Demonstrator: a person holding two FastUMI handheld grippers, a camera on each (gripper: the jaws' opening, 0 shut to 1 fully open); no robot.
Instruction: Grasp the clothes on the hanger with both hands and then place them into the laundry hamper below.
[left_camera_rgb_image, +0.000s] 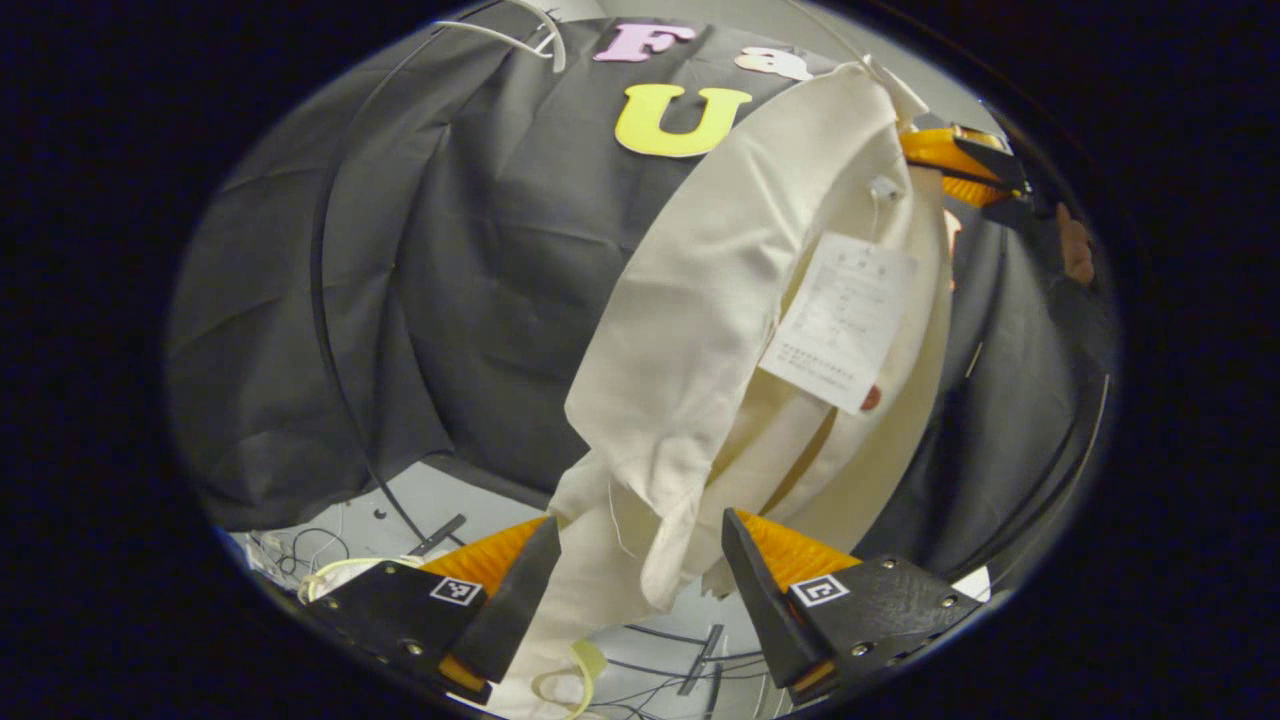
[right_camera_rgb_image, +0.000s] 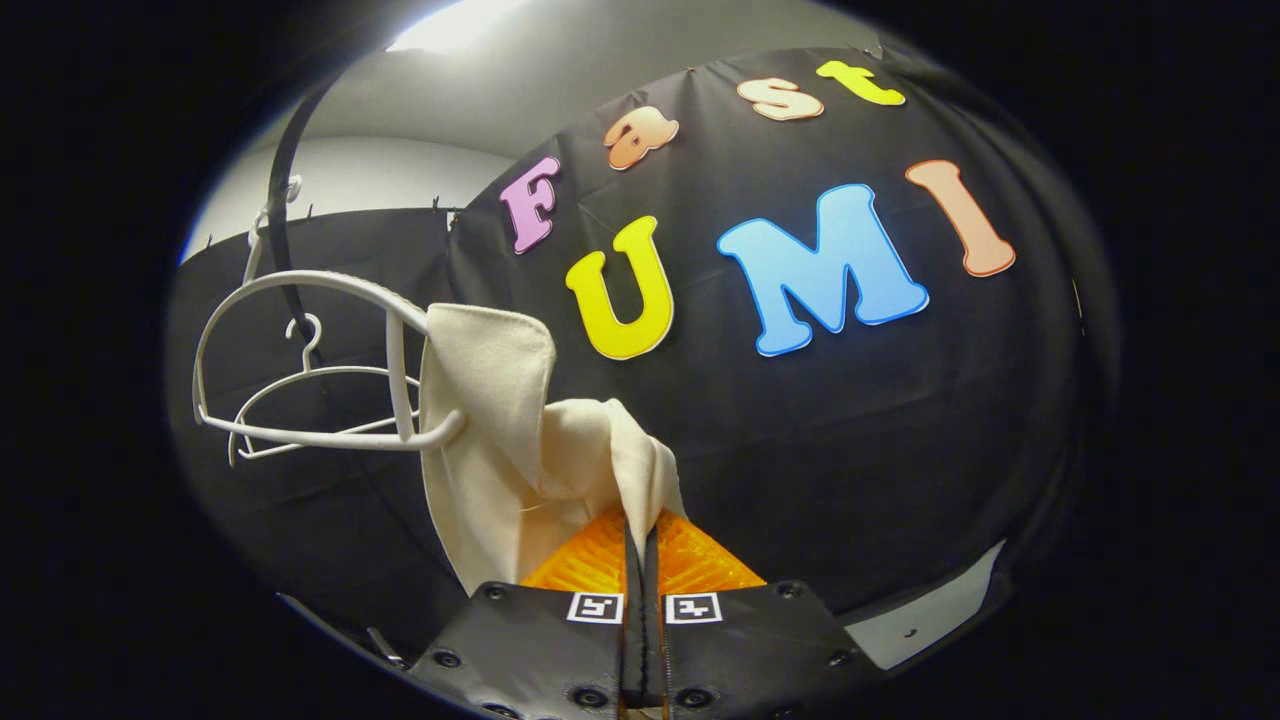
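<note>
In the left gripper view my left tool (left_camera_rgb_image: 640, 560) stood released, its fingers spread either side of the cream garment (left_camera_rgb_image: 700, 330), whose long axis ran from 6 o'clock between them up toward 1 o'clock, where the far tool pinched its top edge. In the right gripper view my right tool (right_camera_rgb_image: 640, 545) was clenched on a fold of that cloth, which climbed toward 10 o'clock and draped over the white hanger (right_camera_rgb_image: 320, 400). I judged the left tool nearer the loose hem.

Black cables (left_camera_rgb_image: 690, 655) strewn on pale floor (left_camera_rgb_image: 440, 500); white wall (right_camera_rgb_image: 420, 170) above booth cloth.
</note>
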